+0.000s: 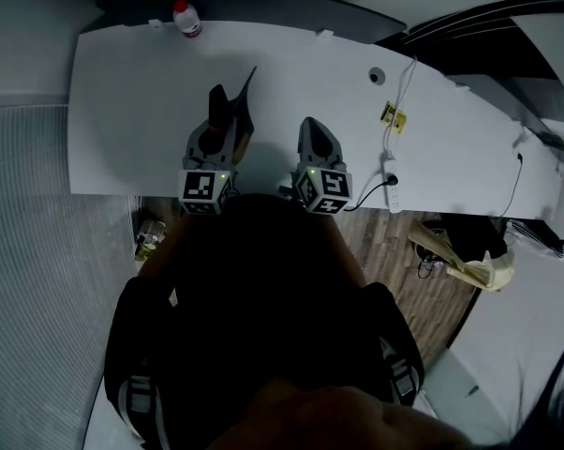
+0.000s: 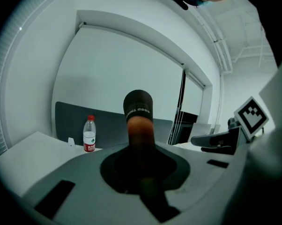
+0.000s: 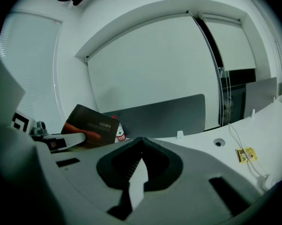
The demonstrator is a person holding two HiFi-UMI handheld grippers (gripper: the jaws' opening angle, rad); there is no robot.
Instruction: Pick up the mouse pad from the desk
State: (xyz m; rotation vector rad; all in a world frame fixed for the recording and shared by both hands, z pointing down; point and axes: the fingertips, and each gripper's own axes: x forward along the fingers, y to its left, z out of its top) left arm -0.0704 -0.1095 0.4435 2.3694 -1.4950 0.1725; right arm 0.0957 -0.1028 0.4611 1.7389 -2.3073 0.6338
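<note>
1. Your left gripper [image 1: 222, 118] was clenched on the mouse pad [image 1: 242, 101], holding it upright over the desk [image 1: 123, 111].
2. Your right gripper [image 1: 312, 126], at its 3 o'clock, was clenched shut, empty.
3. A bottle [image 1: 186, 19] stood at the pad's 11 o'clock.

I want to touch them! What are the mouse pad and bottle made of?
The mouse pad: probably rubber or foam, matte and dark; it's thin and looks slightly curved. The bottle: likely clear plastic, shiny, with a red cap.

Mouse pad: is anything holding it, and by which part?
The left gripper clamps the mouse pad by its lower edge; the right gripper is shut on nothing.
</note>
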